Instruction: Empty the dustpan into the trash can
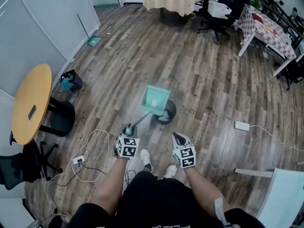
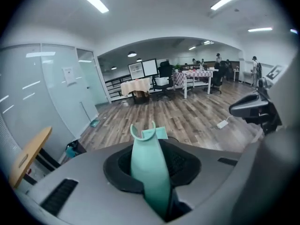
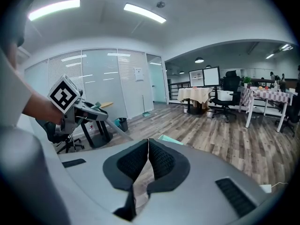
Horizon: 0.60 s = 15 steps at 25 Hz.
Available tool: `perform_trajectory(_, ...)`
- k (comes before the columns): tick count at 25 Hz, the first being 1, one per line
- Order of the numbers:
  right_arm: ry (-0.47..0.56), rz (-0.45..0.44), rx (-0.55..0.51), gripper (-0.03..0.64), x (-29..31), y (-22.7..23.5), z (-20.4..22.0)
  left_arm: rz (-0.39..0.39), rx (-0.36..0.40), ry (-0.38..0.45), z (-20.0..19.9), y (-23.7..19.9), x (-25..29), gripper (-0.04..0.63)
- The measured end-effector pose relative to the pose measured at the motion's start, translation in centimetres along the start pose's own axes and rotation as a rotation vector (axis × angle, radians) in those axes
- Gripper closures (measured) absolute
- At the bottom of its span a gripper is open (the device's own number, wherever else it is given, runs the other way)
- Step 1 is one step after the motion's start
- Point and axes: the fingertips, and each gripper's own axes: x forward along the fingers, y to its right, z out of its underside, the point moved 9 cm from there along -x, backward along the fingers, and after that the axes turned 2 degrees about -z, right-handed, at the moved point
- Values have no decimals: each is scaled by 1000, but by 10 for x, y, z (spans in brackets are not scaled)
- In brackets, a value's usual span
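A teal dustpan (image 1: pixel 155 100) hangs tilted, with its lower edge over the small round black trash can (image 1: pixel 166 113) on the wooden floor. Its long handle (image 2: pixel 149 170) runs back between the jaws of my left gripper (image 1: pixel 128 129), which is shut on it. The left gripper view looks along the handle to the pan's back (image 2: pixel 158 133). My right gripper (image 1: pixel 178 138) is held to the right of the handle, apart from it. Its pads (image 3: pixel 159 161) are pressed together with nothing between them. The right gripper view shows the left gripper (image 3: pixel 70 108) at left and an edge of the dustpan (image 3: pixel 171 140).
A round yellow table (image 1: pixel 31 103) and a black office chair (image 1: pixel 19 167) stand at the left. A second small bin (image 1: pixel 71 80) sits by the glass wall. Cables and a socket (image 1: pixel 79 161) lie by my feet, and a white power strip (image 1: pixel 242 126) lies at the right.
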Motion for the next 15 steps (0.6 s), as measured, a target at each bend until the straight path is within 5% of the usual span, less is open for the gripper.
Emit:
perform_trajectory(8,-17,-25,-20,592,42,-13,-14,-123,-195,3,6,-55,8,497)
perform_trajectory(15,-34,-31,-29,592,79,-18,-27,-164,-230,-82,20,-85,41,497)
